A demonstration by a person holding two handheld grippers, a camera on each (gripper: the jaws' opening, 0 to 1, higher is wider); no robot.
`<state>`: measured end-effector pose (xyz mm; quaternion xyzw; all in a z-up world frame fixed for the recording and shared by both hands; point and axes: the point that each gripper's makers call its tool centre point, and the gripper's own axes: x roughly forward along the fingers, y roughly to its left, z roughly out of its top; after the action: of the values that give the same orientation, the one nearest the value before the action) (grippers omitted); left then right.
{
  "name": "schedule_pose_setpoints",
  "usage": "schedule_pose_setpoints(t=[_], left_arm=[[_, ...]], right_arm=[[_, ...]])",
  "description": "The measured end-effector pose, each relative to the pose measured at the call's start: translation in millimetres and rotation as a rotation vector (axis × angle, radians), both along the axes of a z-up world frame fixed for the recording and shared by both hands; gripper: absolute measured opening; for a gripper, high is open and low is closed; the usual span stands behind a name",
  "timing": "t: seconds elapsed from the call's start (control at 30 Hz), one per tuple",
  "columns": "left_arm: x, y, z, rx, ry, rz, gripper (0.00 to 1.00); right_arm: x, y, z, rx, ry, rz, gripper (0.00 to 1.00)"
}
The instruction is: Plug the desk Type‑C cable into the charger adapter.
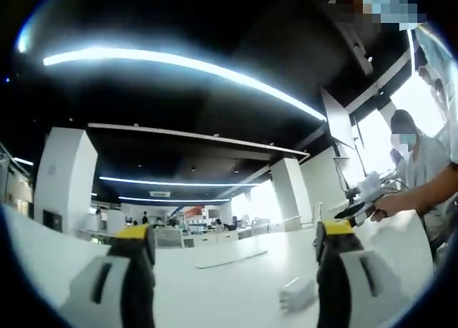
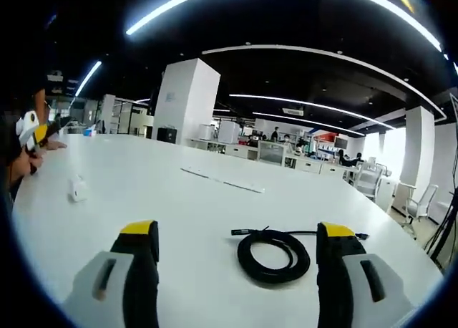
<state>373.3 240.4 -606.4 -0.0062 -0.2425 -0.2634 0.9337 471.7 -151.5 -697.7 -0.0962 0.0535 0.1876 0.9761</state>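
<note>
While both tongs hang released above the white tabletop [image 2: 179,199], the coiled black cable [image 2: 273,254] lies just ahead of the right tongs [image 2: 238,243], loose plug end trailing past the right jaw. The white adapter [image 1: 298,296] sits near the left tongs [image 1: 236,243]; its port is too blurred to make out.

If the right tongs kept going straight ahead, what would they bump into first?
Probably the coiled black cable. It lies on the white table between the open right tongs and just beyond their tips, nearer the right-hand one. Depth is hard to judge, so they might pass just above it.
</note>
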Motion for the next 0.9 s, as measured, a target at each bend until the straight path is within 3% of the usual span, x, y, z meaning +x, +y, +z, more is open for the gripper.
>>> schedule_pose_setpoints(t=[0.9], left_arm=[[-5.0,4.6,2.2,-0.013,-0.014,-0.002,0.93]], right_arm=[[22.5,-6.8,-30.0,0.004,0.132,0.014,0.88]])
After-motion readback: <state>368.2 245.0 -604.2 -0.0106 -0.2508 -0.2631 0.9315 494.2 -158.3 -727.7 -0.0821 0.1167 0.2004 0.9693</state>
